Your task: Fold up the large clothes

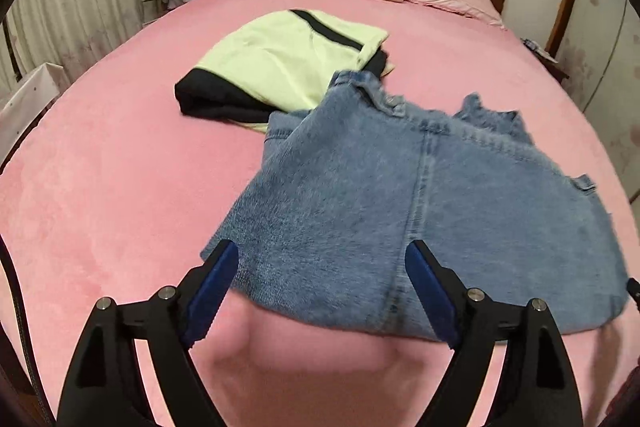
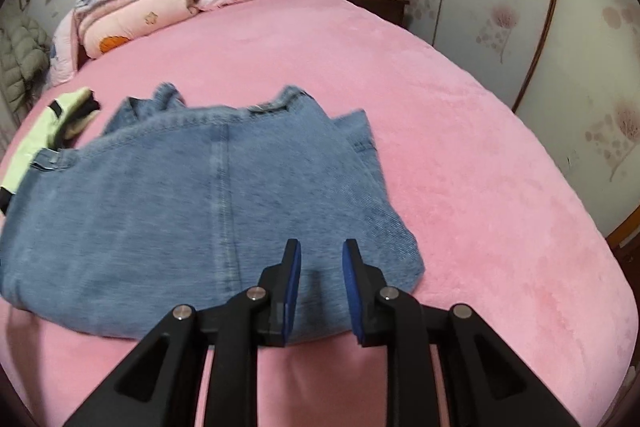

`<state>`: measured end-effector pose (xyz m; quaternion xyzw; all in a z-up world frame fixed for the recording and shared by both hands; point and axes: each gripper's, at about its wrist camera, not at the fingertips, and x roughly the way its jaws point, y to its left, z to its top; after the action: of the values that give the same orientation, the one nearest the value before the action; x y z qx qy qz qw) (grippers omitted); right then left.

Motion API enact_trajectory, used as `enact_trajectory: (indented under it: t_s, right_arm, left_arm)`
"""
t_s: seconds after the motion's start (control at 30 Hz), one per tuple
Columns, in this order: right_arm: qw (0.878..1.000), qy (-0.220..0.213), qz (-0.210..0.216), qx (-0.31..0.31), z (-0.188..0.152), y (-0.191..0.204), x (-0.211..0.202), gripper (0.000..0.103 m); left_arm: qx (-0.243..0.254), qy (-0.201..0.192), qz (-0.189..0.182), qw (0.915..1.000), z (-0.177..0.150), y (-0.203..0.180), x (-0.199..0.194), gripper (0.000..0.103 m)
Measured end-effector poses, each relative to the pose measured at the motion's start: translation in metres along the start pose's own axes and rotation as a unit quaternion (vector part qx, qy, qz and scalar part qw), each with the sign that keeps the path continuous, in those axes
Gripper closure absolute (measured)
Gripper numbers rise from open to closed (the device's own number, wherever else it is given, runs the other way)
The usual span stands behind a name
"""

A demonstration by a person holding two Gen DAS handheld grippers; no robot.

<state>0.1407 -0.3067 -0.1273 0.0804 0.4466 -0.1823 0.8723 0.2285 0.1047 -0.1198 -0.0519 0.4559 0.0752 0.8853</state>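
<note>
Left gripper [image 1: 322, 293] wide apart, right gripper [image 2: 320, 287] slightly parted, both empty above folded jeans [image 1: 420, 211].

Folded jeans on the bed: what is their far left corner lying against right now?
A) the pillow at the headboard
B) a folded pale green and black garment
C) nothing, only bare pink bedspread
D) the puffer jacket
B: in the left wrist view the folded jeans overlap the near edge of the folded pale green and black garment, far short of the headboard.
</note>
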Motion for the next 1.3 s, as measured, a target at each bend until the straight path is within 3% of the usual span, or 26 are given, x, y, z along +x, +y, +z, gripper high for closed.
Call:
enact_trajectory:
  t_s: [0.13, 0.3, 0.47, 0.67, 0.77, 0.87, 1.0, 1.17, 1.3]
  right_arm:
    - [1.0, -0.02, 0.018, -0.01, 0.007, 0.014, -0.035, 0.082]
    - [0.998, -0.049, 0.045, -0.012, 0.011, 0.028, -0.079, 0.061]
    - [0.994, -0.082, 0.066, -0.022, 0.011, 0.043, -0.117, 0.06]
    - [0.988, -0.122, 0.085, -0.031, -0.002, 0.064, -0.147, 0.06]
    - [0.986, -0.134, 0.09, -0.032, -0.014, 0.076, -0.148, 0.059]
    - [0.985, -0.137, 0.096, -0.032, -0.027, 0.088, -0.141, 0.059]
    - [0.985, -0.128, 0.108, -0.036, -0.042, 0.105, -0.123, 0.059]
    - [0.987, -0.102, 0.115, -0.045, -0.052, 0.124, -0.094, 0.059]
    - [0.989, -0.077, 0.118, -0.045, -0.056, 0.135, -0.069, 0.059]
  left_arm:
    - [0.013, -0.013, -0.009, 0.9998, 0.006, -0.005, -0.034, 0.016]
    - [0.014, -0.033, -0.041, 0.9985, 0.006, -0.009, -0.077, 0.01]
    - [0.006, -0.037, -0.077, 0.9963, -0.002, -0.008, -0.104, 0.01]
    - [-0.017, -0.034, -0.136, 0.9901, -0.023, 0.002, -0.11, 0.009]
    - [-0.044, -0.04, -0.175, 0.9828, -0.04, 0.01, -0.099, 0.009]
    - [-0.077, -0.022, -0.208, 0.9749, -0.056, 0.019, -0.07, 0.009]
    - [-0.112, 0.005, -0.221, 0.9688, -0.074, 0.029, -0.026, 0.009]
    - [-0.169, 0.039, -0.243, 0.9543, -0.081, 0.042, 0.036, 0.009]
    - [-0.176, 0.019, -0.247, 0.9527, -0.078, 0.042, 0.059, 0.009]
